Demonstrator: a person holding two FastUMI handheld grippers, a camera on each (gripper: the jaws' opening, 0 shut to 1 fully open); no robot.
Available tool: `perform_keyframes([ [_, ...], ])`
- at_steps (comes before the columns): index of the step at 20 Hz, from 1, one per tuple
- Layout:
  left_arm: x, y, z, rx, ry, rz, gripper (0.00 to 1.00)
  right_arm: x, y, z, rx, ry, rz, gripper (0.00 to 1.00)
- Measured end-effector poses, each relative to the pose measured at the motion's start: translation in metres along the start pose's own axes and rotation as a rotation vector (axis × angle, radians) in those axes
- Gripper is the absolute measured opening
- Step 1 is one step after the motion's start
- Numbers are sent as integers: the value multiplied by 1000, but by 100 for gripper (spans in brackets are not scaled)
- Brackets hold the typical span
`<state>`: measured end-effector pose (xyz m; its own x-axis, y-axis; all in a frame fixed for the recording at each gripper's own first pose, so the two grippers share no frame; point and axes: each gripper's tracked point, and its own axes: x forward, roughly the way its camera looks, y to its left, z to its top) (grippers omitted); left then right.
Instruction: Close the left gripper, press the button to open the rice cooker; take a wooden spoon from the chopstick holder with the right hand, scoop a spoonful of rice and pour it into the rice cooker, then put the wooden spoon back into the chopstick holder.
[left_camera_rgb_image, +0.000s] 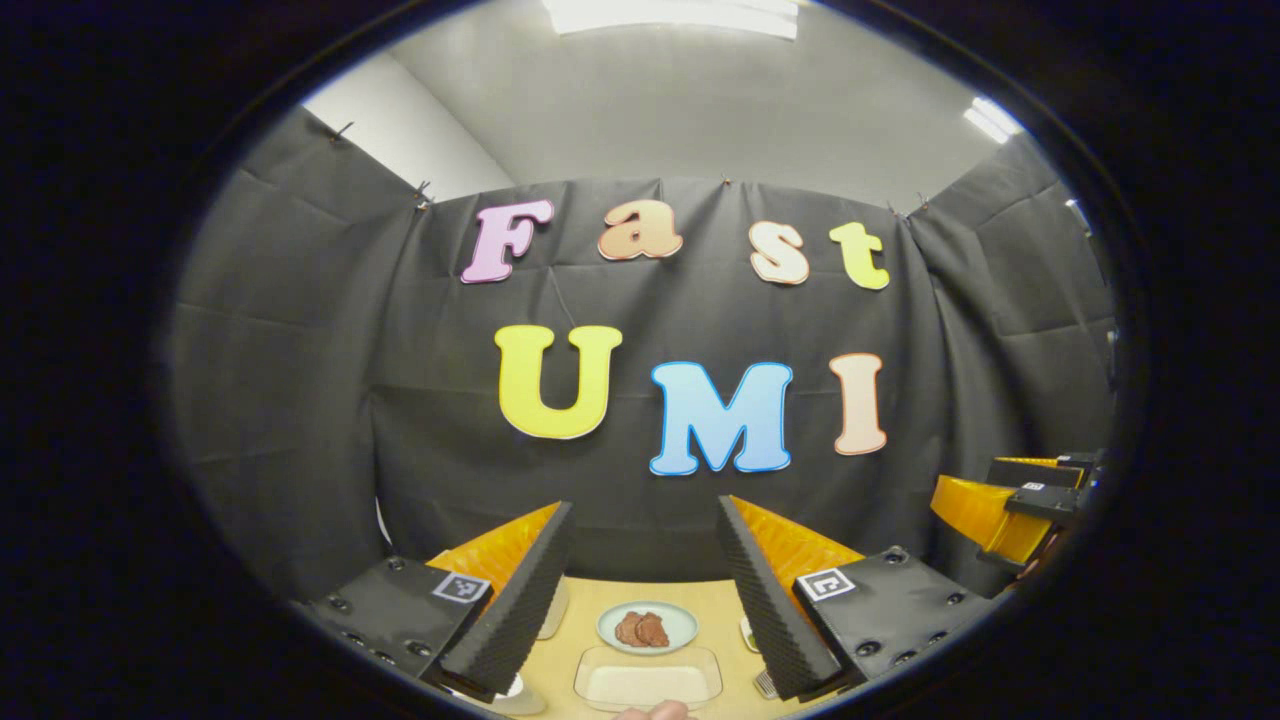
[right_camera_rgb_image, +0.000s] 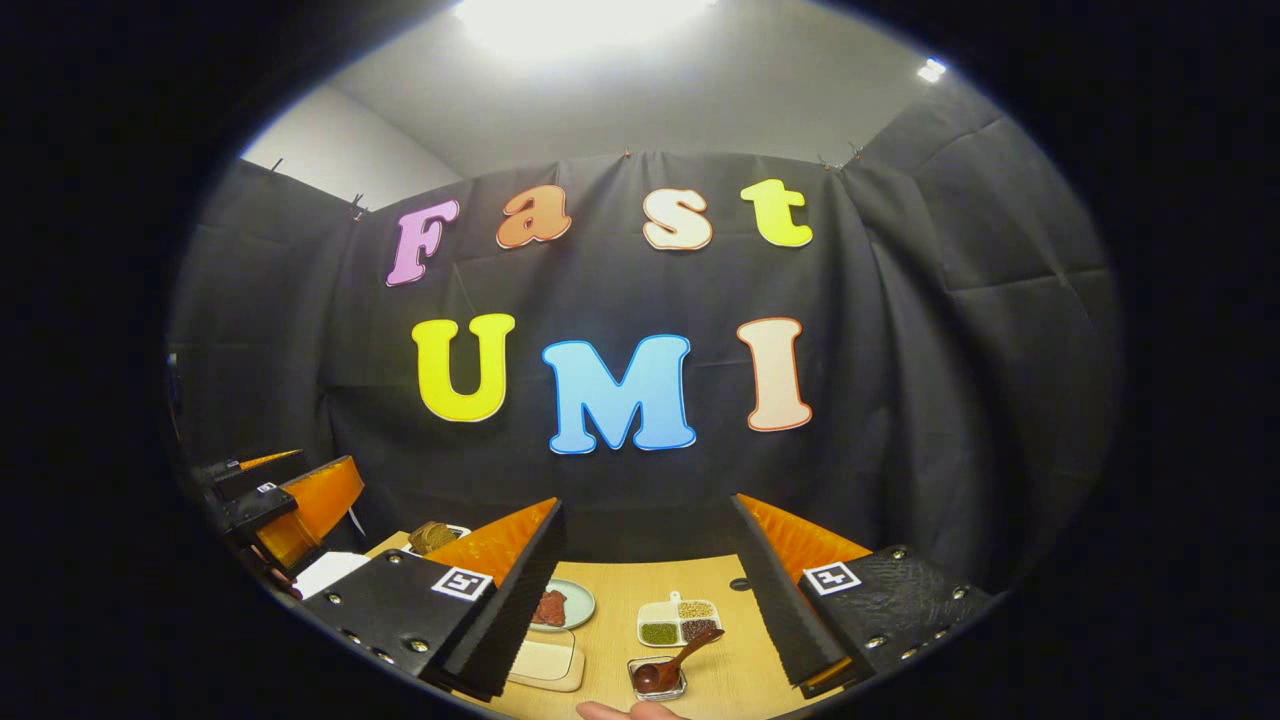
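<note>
Right gripper view: spoon (right_camera_rgb_image: 672, 662) lay low centre on the table (right_camera_rgb_image: 610, 590), bowl in a small dish (right_camera_rgb_image: 657, 680), handle angled up-right. Right gripper (right_camera_rgb_image: 648, 585) spread wide, empty. Left gripper (left_camera_rgb_image: 645, 580) spread, empty.

Black cloth (left_camera_rgb_image: 300, 400), creased and pinned along its top edge, walls in a booth on three sides of a light wooden table (right_camera_rgb_image: 720, 600), beneath a pale grey ceiling (left_camera_rgb_image: 700, 100) and white wall (left_camera_rgb_image: 410, 130) lit by bright ceiling lights (right_camera_rgb_image: 580, 20).
</note>
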<state>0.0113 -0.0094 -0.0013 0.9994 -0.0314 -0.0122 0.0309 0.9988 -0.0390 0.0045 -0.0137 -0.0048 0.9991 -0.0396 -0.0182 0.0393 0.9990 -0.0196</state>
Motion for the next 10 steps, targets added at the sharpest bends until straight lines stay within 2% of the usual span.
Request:
perform_keyframes([
  [5, 0, 12, -3, -10, 2, 11, 94, 1, -1, -7, -1, 11, -11, 98],
  [7, -2, 17, -1, -25, -18, 3, 95, 2, 1, -10, -3, 15, -11, 98],
  [10, -6, 39, 6, -12, -71, 37, 94, 0, 5, -15, -5, 26, -7, 98],
])
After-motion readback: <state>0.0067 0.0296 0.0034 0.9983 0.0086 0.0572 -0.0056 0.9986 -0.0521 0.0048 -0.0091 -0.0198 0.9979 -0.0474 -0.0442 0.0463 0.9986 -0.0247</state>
